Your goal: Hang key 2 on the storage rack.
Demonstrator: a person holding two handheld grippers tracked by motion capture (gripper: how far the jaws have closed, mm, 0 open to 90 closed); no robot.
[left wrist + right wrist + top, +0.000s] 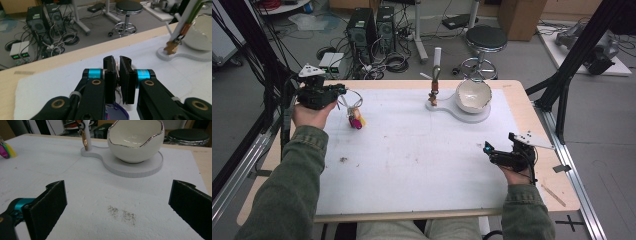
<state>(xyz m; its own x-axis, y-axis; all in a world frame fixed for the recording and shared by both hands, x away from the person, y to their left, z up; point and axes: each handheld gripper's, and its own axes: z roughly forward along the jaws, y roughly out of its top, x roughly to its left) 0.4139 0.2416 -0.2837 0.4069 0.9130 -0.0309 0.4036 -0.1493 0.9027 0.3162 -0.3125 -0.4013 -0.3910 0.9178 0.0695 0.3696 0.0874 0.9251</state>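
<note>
My left gripper (pixel 342 90) is held above the table's far left corner, its jaws shut on a thin wire ring (pixel 353 100). From the ring dangle pink and yellow tags (pixel 356 120), just over the white mat. In the left gripper view the jaws (pixel 117 67) pinch the metal ring, and a purple tag (pixel 117 113) peeks out below. The tags (pixel 5 151) also show at the far left of the right gripper view. My right gripper (pixel 488 149) rests low at the right of the mat, open with nothing between its pads (pixel 117 202).
A white stand (pixel 464 114) at the back centre carries an egg-shaped bowl (pixel 473 95) and a post (pixel 436 62) with a small brown charm (pixel 432 96) hanging from it. The white mat (pixel 412 150) covers the wooden table. A stool, computers and cables lie beyond the far edge.
</note>
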